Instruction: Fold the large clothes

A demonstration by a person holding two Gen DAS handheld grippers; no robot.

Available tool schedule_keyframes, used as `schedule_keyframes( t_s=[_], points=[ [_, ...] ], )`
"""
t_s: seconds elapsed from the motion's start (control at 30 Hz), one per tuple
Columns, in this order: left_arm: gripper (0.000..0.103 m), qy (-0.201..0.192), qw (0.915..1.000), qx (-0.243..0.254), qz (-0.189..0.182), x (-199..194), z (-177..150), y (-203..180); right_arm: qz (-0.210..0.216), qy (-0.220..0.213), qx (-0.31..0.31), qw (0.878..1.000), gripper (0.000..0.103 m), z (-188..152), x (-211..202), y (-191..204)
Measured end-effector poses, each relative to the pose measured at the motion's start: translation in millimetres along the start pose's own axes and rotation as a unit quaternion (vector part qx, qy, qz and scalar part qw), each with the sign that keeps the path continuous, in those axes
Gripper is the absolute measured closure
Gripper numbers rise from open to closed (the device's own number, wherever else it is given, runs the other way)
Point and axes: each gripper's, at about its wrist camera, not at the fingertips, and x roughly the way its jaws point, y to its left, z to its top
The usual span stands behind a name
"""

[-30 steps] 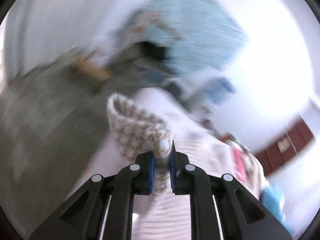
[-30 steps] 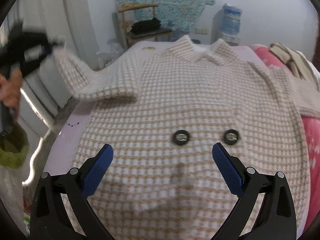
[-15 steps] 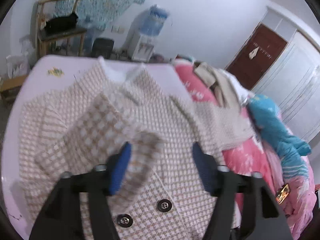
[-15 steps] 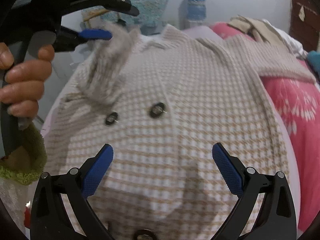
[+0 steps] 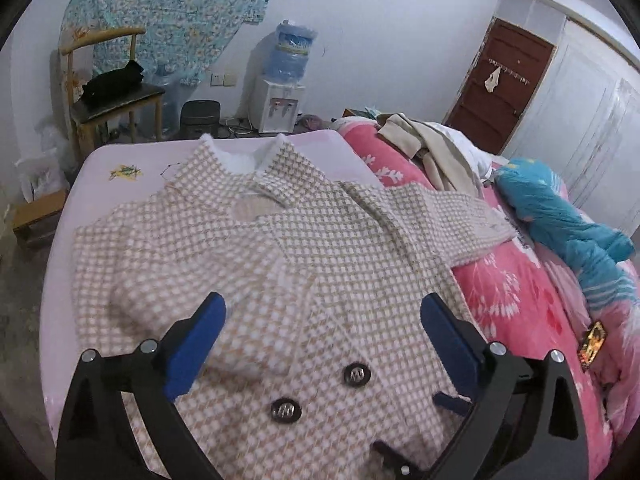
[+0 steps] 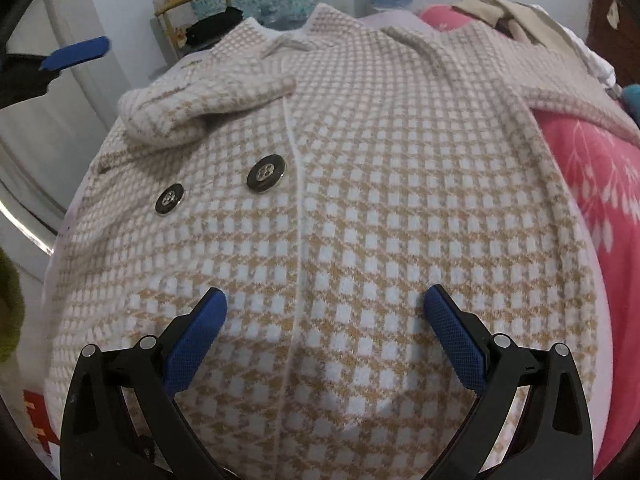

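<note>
Checked coat (image 5: 320,264) flat on bed (image 5: 64,240), frame centre. Left gripper (image 5: 320,320) and right gripper (image 6: 324,316): jaws spread, empty. Risk: folded left sleeve (image 6: 200,108) bunched, may slide off

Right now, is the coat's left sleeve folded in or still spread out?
Folded in: the left sleeve lies across the coat front above the buttons. The right sleeve is spread onto the pink blanket.

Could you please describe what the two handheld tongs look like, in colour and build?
Both the left tongs and the right tongs have black, angular plastic frames with triangular cut-outs and round silver screw heads. Each finger ends in a bright blue pad with a fine mesh texture. No cables or markings show.
</note>
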Motion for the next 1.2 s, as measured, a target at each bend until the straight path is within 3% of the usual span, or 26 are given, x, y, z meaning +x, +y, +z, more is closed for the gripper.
schedule_keyframes(
  t_s=[0.2, 0.37, 0.43, 0.63, 0.73, 0.83, 0.97, 1.07, 1.17, 1.2],
  points=[
    [0.007, -0.027, 0.9984, -0.049, 0.002, -39, -17, 38, 0.019, -0.011, -0.019, 1.000, 0.008, -6, -3, -2],
    [0.007, -0.051, 0.9954, -0.069, 0.043, -61, -31, 76, 0.046, 0.011, -0.038, 0.998, 0.008, -5, -10, -7],
    [0.007, -0.054, 0.9930, -0.073, 0.076, -62, -36, 92, 0.062, 0.011, -0.036, 0.997, 0.008, 2, -17, -10],
    [0.007, -0.030, 0.9788, -0.075, 0.188, -38, -50, 132, 0.115, -0.024, -0.019, 0.993, 0.008, 56, -42, -22],
    [0.009, -0.012, 0.9753, -0.088, 0.202, -22, -55, 151, 0.168, -0.017, 0.006, 0.986, 0.008, 97, -29, -27],
    [0.012, -0.001, 0.9724, -0.101, 0.210, -5, -55, 162, 0.177, -0.008, 0.019, 0.984, 0.009, 130, 0, -28],
    [0.014, 0.008, 0.9707, -0.096, 0.220, 9, -54, 168, 0.173, 0.020, 0.039, 0.984, 0.026, 160, 49, -25],
    [0.024, 0.021, 0.9701, -0.087, 0.226, 19, -55, 173, 0.164, 0.039, 0.035, 0.985, 0.035, 174, 73, -20],
    [0.032, 0.036, 0.9688, -0.089, 0.228, 27, -58, 180, 0.143, 0.061, 0.016, 0.988, 0.055, 178, 92, -11],
    [0.033, 0.038, 0.9693, -0.093, 0.225, 28, -59, 183, 0.144, 0.057, 0.011, 0.988, 0.071, 177, 91, -9]
  ],
)
